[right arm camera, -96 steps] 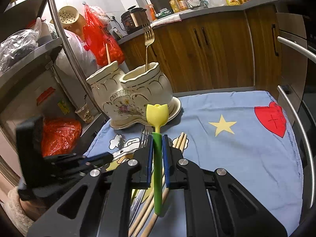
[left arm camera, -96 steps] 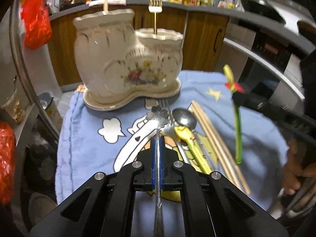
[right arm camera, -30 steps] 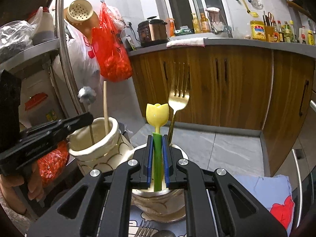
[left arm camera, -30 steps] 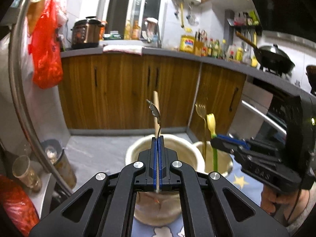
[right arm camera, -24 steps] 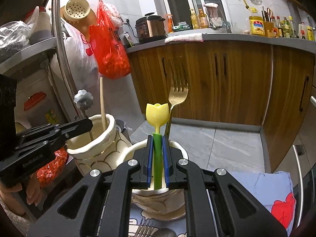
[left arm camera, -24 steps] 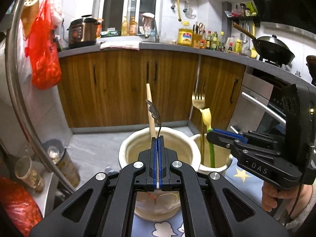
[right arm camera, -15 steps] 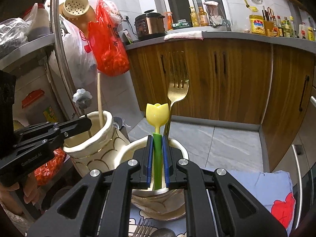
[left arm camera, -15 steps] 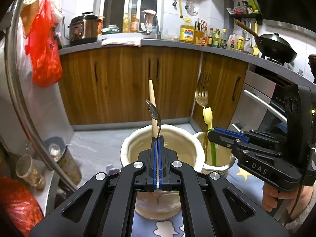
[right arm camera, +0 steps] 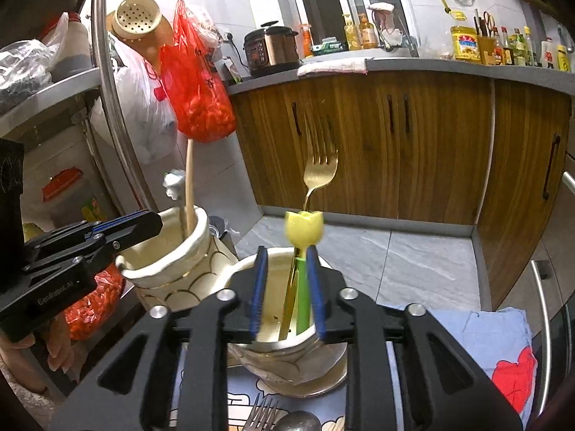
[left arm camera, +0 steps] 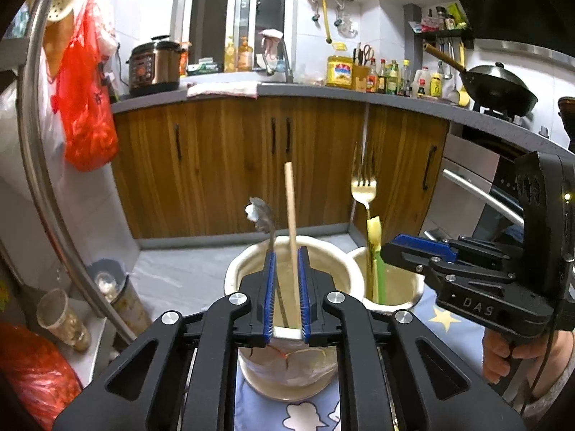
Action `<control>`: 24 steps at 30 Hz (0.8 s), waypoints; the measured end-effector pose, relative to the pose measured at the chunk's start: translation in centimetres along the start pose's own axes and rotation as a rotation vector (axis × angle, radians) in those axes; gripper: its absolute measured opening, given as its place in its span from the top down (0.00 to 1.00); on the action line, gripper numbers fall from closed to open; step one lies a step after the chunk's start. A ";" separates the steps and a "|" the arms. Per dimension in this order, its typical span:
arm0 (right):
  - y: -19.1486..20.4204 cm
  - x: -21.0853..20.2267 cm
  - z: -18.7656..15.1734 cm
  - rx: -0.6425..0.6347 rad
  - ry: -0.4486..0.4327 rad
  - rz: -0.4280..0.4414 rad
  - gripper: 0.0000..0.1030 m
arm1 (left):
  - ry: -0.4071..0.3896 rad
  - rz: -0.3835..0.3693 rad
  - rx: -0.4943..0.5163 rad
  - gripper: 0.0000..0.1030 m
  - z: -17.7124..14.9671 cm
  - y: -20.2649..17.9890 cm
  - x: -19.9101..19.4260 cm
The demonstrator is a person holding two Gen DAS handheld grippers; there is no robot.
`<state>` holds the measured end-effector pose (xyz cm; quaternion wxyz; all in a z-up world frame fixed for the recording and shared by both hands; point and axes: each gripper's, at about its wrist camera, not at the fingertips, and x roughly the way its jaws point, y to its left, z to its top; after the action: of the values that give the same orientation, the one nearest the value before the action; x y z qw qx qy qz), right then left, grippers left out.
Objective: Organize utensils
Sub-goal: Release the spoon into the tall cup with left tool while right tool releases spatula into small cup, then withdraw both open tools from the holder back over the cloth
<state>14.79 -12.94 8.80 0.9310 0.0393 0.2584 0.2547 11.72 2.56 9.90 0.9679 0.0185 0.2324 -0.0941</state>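
A cream two-cup ceramic holder [left arm camera: 248, 273] stands on the blue cloth. My left gripper [left arm camera: 285, 296] is open above its taller cup; a silver utensil with a flower-shaped end [left arm camera: 259, 213] and a wooden chopstick [left arm camera: 290, 208] stand in that cup between the jaws. My right gripper [right arm camera: 285, 289] is open over the lower cup [right arm camera: 273, 323], where the green utensil with the yellow tulip top [right arm camera: 304, 231] and a gold fork [right arm camera: 320, 168] stand. The right gripper also shows in the left wrist view [left arm camera: 395, 251].
A silver fork [right arm camera: 260, 415] and spoon [right arm camera: 298, 422] lie on the blue cloth [right arm camera: 503, 337] in front of the holder. A curved metal rack pole [left arm camera: 39, 165] rises on the left. Wooden cabinets [left arm camera: 222, 165] stand behind.
Both grippers have opened. The silver flower-ended utensil now stands free in the taller cup and the tulip utensil in the lower cup; both sit lower than before.
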 end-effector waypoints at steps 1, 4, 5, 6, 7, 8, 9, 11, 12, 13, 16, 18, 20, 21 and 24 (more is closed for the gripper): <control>0.0 -0.5 0.0 0.001 -0.006 -0.003 0.76 | -0.004 0.004 0.006 0.87 0.1 -0.1 -0.2; -0.2 -2.5 -0.3 0.017 -0.029 -0.014 0.59 | -0.024 0.028 0.032 0.77 -0.2 -0.8 -1.6; -0.3 -3.2 -0.5 0.023 -0.039 -0.021 0.54 | -0.030 0.033 0.036 0.67 -0.2 -0.9 -2.0; -0.4 -4.0 -0.8 0.027 -0.043 -0.032 0.51 | -0.038 0.040 0.040 0.55 -0.4 -1.1 -2.5; -0.6 -4.7 -1.2 0.033 -0.045 -0.044 0.48 | -0.050 0.049 0.044 0.49 -0.7 -1.4 -3.3; -0.7 -5.3 -1.5 0.039 -0.045 -0.049 0.40 | -0.056 0.053 0.044 0.41 -0.9 -1.5 -3.7; -1.0 -6.0 -2.1 0.050 -0.044 -0.055 0.32 | -0.061 0.057 0.043 0.35 -1.2 -1.7 -4.2; -1.4 -7.5 -3.3 0.070 -0.041 -0.070 0.27 | -0.060 0.066 0.044 0.29 -2.2 -2.2 -5.1; -1.6 -8.0 -3.8 0.078 -0.035 -0.079 0.23 | -0.056 0.071 0.043 0.26 -2.6 -2.5 -5.4; -1.8 -8.5 -4.3 0.087 -0.031 -0.085 0.21 | -0.050 0.076 0.043 0.25 -3.3 -2.9 -5.7; -2.4 -9.8 -5.9 0.118 -0.025 -0.100 0.14 | -0.022 0.077 0.036 0.22 -4.8 -3.9 -6.2; -2.7 -10.4 -7.0 0.141 -0.018 -0.114 0.10 | 0.000 0.069 0.018 0.18 -5.9 -4.6 -6.3; -2.9 -10.6 -7.9 0.160 -0.008 -0.120 0.09 | 0.009 0.064 -0.001 0.16 -6.9 -5.0 -6.4; -2.9 -10.5 -8.3 0.164 -0.003 -0.126 0.09 | 0.018 0.060 -0.011 0.14 -7.6 -5.4 -6.4; -3.1 -10.0 -9.6 0.161 0.025 -0.156 0.09 | 0.052 0.070 -0.019 0.14 -9.4 -5.5 -6.0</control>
<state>4.03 -21.09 4.50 0.9385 0.0905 0.2920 0.1603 1.18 -1.03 4.28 0.9644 0.0198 0.2575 -0.0574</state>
